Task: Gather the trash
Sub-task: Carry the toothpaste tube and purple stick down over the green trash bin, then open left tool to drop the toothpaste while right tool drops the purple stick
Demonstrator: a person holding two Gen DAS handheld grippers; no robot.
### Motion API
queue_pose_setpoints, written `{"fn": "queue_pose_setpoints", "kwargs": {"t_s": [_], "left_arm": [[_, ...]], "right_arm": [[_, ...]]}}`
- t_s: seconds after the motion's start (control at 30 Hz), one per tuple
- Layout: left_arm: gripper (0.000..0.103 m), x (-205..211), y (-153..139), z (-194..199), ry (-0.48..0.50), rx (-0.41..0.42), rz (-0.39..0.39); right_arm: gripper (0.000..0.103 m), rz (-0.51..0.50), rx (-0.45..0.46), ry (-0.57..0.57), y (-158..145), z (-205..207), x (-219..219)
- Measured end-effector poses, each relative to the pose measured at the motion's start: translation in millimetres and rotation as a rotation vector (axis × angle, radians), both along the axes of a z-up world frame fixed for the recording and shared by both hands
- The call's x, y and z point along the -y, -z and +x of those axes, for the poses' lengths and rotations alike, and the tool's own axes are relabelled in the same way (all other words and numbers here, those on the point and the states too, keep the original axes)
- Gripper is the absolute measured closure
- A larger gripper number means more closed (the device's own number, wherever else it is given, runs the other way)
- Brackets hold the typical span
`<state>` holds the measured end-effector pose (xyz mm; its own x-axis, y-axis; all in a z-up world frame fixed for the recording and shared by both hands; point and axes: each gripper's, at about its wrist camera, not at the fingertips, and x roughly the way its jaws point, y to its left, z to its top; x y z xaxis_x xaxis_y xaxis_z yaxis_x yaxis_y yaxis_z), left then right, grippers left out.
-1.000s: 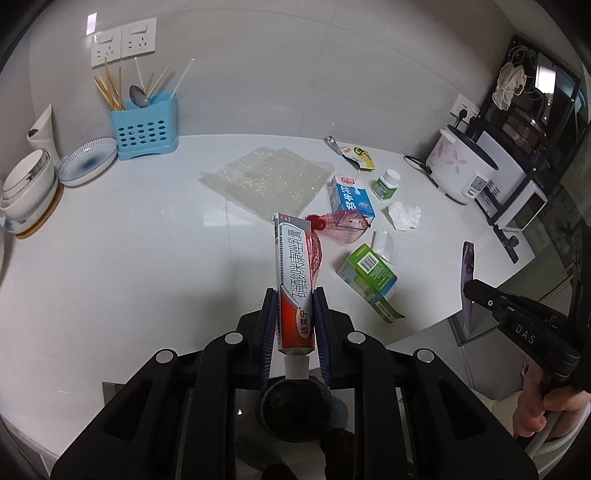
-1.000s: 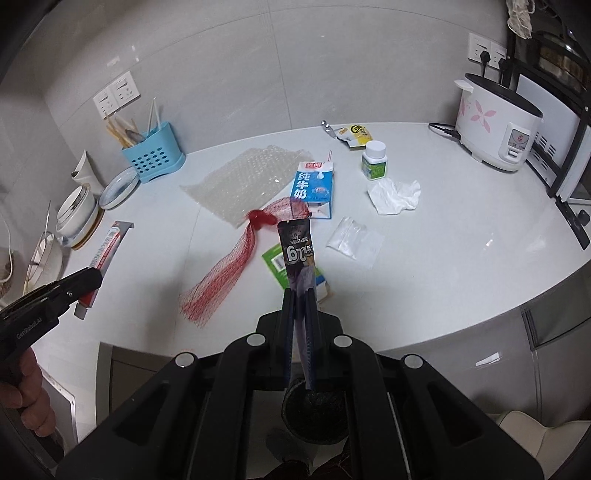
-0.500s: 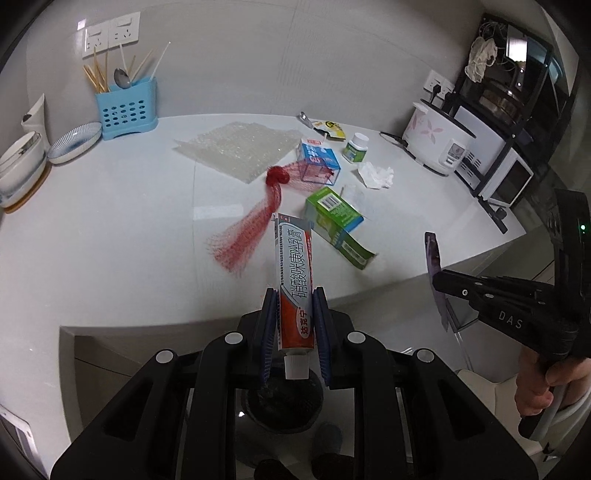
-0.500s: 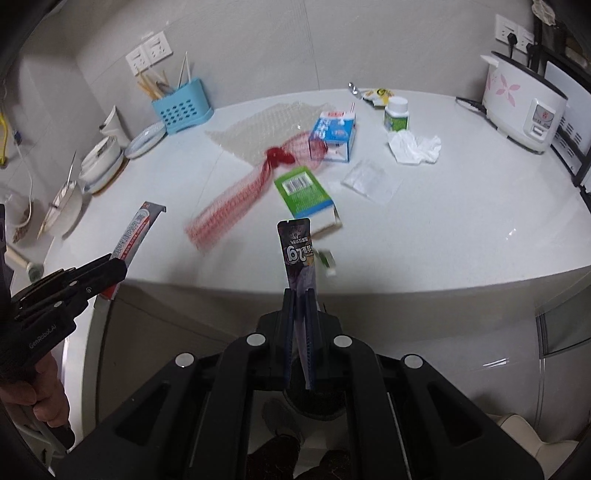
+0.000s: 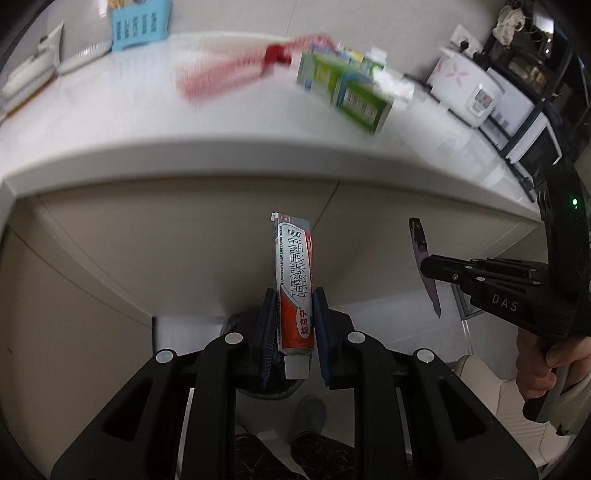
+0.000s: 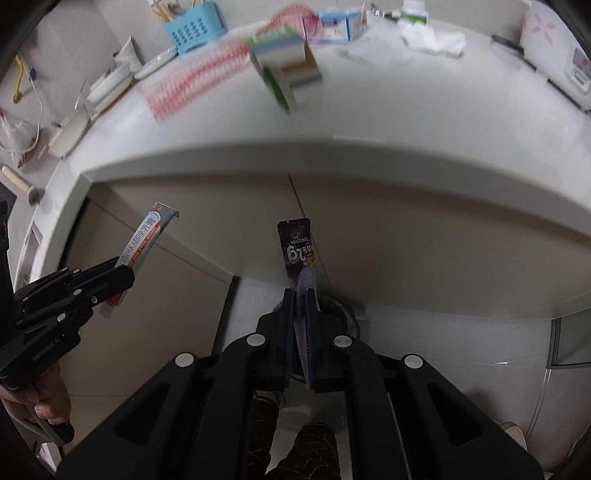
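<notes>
My left gripper (image 5: pixel 294 295) is shut on a red and grey toothpaste tube (image 5: pixel 294 273), held upright in front of the counter's face; it also shows in the right wrist view (image 6: pixel 142 245). My right gripper (image 6: pixel 300 295) is shut on a dark snack wrapper (image 6: pixel 298 247), seen edge-on in the left wrist view (image 5: pixel 424 266). Both are below the counter edge, above a dark trash bin (image 6: pixel 340 314) on the floor, partly hidden by the fingers. On the counter lie a red mesh bag (image 5: pixel 229 74), a green box (image 5: pixel 354 96), a milk carton (image 6: pixel 338 24) and a crumpled tissue (image 6: pixel 432 37).
The white counter (image 5: pixel 184 155) overhangs beige cabinet fronts (image 5: pixel 166 240). A blue utensil holder (image 6: pixel 194 27) and dishes (image 6: pixel 114 79) stand at the back left, a rice cooker (image 5: pixel 469 92) and a microwave rack at the right. My legs show below.
Both grippers have dropped from above the counter to below its edge, still holding the tube and the wrapper. The trash bin has come into view under them.
</notes>
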<state>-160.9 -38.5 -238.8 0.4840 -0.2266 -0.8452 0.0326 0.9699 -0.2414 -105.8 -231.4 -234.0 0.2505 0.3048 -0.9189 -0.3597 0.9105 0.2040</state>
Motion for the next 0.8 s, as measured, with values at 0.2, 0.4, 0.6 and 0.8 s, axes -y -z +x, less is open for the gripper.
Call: {"fn": "queue_pose_setpoints", "kwargs": {"t_s": [0.2,0.4,0.6,0.8], "left_arm": [[0.084,9,103,-3,0.019,-0.068,-0.024],[0.084,11,204,-1,0.004,-0.138,-0.039],[0.084,13,299,0,-0.003,-0.197,-0.054],[0.084,23,396,11,0.009,-0.270,-0.038]], "right_arm": [[0.098,0.002,-0.063,0.004,103,-9,4],[0.098,-0.021,-0.117,0.020,209,-21,5],[0.098,-0.034,-0.180,0.063,306,-26,7],[0.098,-0.042,-0.229,0.079,386,-34,4]]}}
